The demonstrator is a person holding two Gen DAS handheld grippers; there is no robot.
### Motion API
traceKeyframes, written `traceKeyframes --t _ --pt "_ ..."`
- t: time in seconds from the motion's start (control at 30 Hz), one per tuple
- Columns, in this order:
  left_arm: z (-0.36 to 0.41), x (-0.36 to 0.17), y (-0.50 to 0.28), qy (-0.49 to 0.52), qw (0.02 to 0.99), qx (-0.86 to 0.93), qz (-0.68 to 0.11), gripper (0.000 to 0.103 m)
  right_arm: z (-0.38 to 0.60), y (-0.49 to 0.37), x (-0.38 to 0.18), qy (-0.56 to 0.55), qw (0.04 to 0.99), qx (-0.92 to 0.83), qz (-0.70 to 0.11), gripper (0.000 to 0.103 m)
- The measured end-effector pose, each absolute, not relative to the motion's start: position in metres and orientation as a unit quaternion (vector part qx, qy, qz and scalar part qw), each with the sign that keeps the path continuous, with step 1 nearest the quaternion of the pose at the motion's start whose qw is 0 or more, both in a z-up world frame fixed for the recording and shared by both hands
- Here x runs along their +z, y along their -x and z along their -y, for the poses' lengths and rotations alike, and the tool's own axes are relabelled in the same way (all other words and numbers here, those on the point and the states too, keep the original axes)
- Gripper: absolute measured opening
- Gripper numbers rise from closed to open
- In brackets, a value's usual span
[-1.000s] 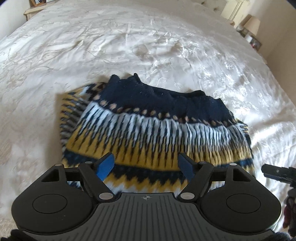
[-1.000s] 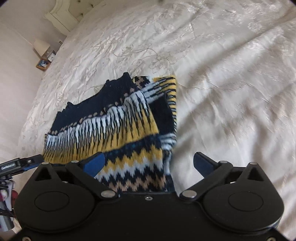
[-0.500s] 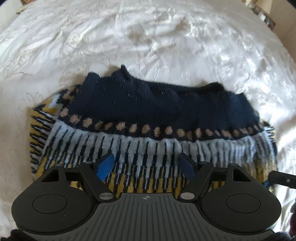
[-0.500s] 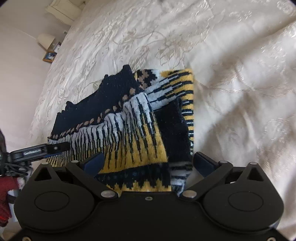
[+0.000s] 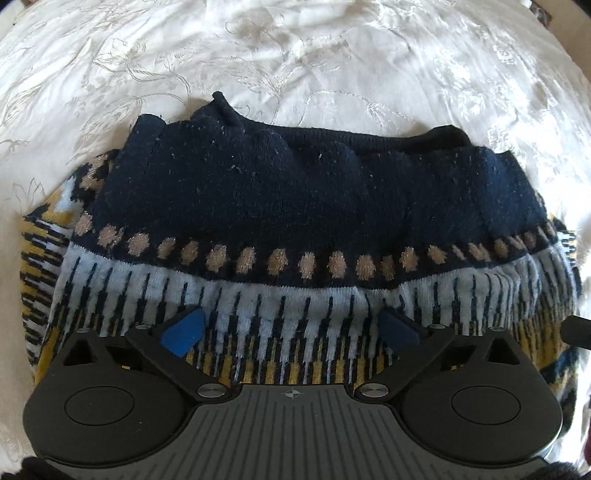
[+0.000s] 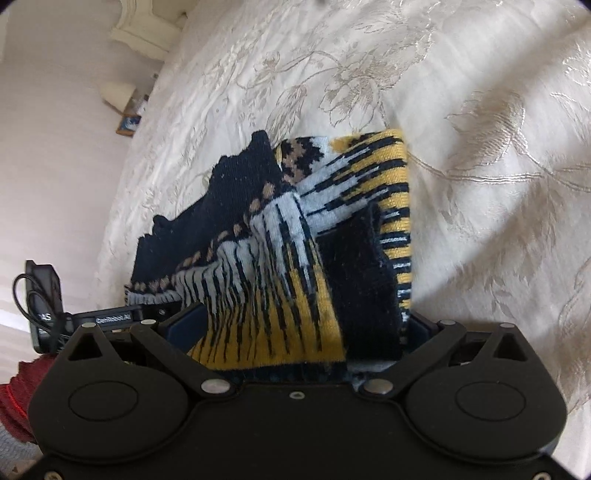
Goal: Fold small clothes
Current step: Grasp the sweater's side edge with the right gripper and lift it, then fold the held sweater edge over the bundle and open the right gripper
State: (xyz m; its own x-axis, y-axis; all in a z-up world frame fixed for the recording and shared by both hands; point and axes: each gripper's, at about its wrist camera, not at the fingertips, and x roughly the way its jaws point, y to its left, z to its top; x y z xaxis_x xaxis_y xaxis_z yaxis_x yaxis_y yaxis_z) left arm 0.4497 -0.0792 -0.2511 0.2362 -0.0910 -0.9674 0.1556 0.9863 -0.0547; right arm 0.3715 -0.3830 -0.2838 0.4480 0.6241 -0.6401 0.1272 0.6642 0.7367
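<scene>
A knitted sweater [image 5: 295, 206], navy with tan dots and white, black and yellow stripes, lies folded on the bed. My left gripper [image 5: 291, 326] points steeply down at its striped part, jaws opening wide, the knit beneath and between the blue pads [image 5: 183, 330] without being pinched. In the right wrist view the sweater [image 6: 273, 266] shows its folded end with a striped sleeve. My right gripper [image 6: 301, 323] is open, that end lying between its fingers. The left gripper's body [image 6: 110, 317] shows beside it.
A white embroidered bedspread [image 5: 295, 55] covers the bed all around the sweater. In the right wrist view a headboard [image 6: 147, 33] and a bedside lamp [image 6: 118, 94] stand at the far left. A red sleeve [image 6: 18, 398] is at the lower left edge.
Both grippers have come down closer over the sweater, which now fills more of each view. The left gripper's jaws have spread wider. The sweater itself has not moved.
</scene>
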Motion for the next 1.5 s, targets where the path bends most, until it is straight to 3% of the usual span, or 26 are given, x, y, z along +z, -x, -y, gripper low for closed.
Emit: traceKeyframes --t 0.27,0.3,0.33,0.37,0.4,0.57,0.8,0.93,1.2,1.5 --pt "0.086 -0.250 -0.447 -0.027 0.790 -0.071 -0.608 0.101 0.381 -0.366 -0.282 -0.356 0.779 0.183 -0.482 0.103" --pt "0.086 -0.246 -0.446 -0.026 0.792 -0.068 -0.606 0.099 0.383 -0.367 -0.281 -0.361 0.776 0.186 -0.483 0.096" --pt "0.085 -0.241 -0.443 -0.025 0.796 -0.067 -0.601 0.090 0.384 -0.367 -0.281 -0.364 0.773 0.190 -0.484 0.067" --pt "0.085 -0.233 -0.441 -0.026 0.804 -0.065 -0.590 0.082 0.387 -0.368 -0.282 -0.369 0.767 0.198 -0.487 0.054" --pt "0.084 -0.226 -0.440 -0.028 0.812 -0.067 -0.579 0.081 0.391 -0.370 -0.284 -0.372 0.757 0.197 -0.500 0.042" --pt "0.090 -0.211 -0.447 -0.043 0.832 -0.044 -0.552 0.081 0.398 -0.365 -0.280 -0.384 0.755 0.197 -0.493 0.036" --pt "0.111 -0.245 -0.473 -0.116 0.812 -0.043 -0.570 0.085 0.391 -0.364 -0.251 -0.382 0.763 0.182 -0.488 0.035" --pt "0.101 -0.224 -0.472 -0.078 0.823 -0.044 -0.561 0.078 0.384 -0.364 -0.233 -0.371 0.771 0.170 -0.488 0.034" --pt "0.034 -0.156 -0.413 -0.021 0.860 -0.072 -0.505 0.078 0.347 -0.364 -0.181 -0.326 0.802 0.142 -0.480 0.032" --pt "-0.070 -0.142 -0.358 0.052 0.859 -0.073 -0.505 0.078 0.247 -0.374 -0.110 -0.282 0.825 0.169 -0.460 0.031"
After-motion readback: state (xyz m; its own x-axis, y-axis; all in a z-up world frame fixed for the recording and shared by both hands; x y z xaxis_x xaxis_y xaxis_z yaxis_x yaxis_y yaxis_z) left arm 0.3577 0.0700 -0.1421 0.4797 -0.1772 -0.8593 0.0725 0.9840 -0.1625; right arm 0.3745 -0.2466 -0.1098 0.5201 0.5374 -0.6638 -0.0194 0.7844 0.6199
